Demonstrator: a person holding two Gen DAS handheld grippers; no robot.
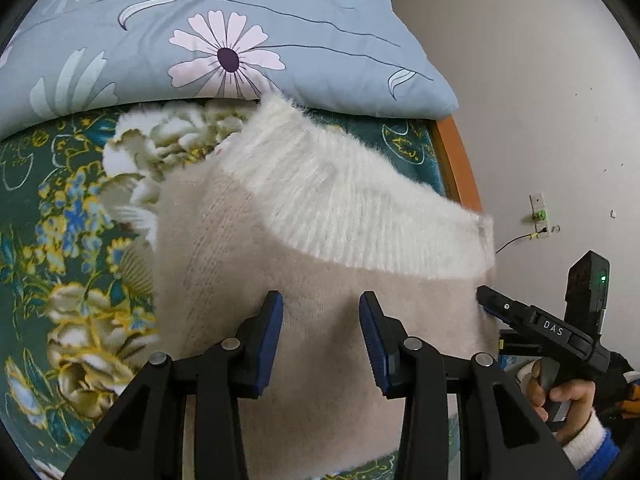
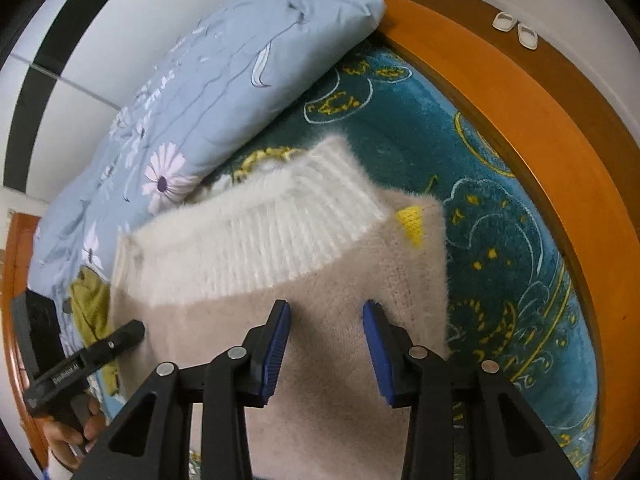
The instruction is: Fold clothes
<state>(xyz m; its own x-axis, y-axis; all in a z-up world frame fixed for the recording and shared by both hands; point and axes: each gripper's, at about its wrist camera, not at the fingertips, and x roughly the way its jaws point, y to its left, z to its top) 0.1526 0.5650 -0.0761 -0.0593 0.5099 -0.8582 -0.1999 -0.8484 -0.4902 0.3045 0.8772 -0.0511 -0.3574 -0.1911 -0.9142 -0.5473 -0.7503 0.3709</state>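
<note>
A fluffy beige sweater (image 1: 304, 320) with a wide white ribbed band (image 1: 360, 208) lies on the teal flowered bedspread (image 1: 52, 208), partly folded, its ribbed edge towards the pale blue daisy-print quilt (image 1: 224, 40) bunched at the far side of the bed. A small yellow patch (image 2: 412, 220) shows on the knit near one corner.

The left gripper (image 1: 320, 340) hangs over the middle of the sweater with its blue-padded jaws spread apart — nothing sits between them, only the knit lying below. The right gripper (image 2: 326, 344) is held the same way over the other side of the garment, jaws parted and pinching nothing. Each tool shows in the other's view at the sweater's edge, gripped by a hand (image 1: 568, 400) in a white cuff with blue trim.

An orange wooden bed frame (image 2: 520, 120) curves round the mattress — beyond it, a white wall with a socket (image 1: 538, 216) and a cable.
</note>
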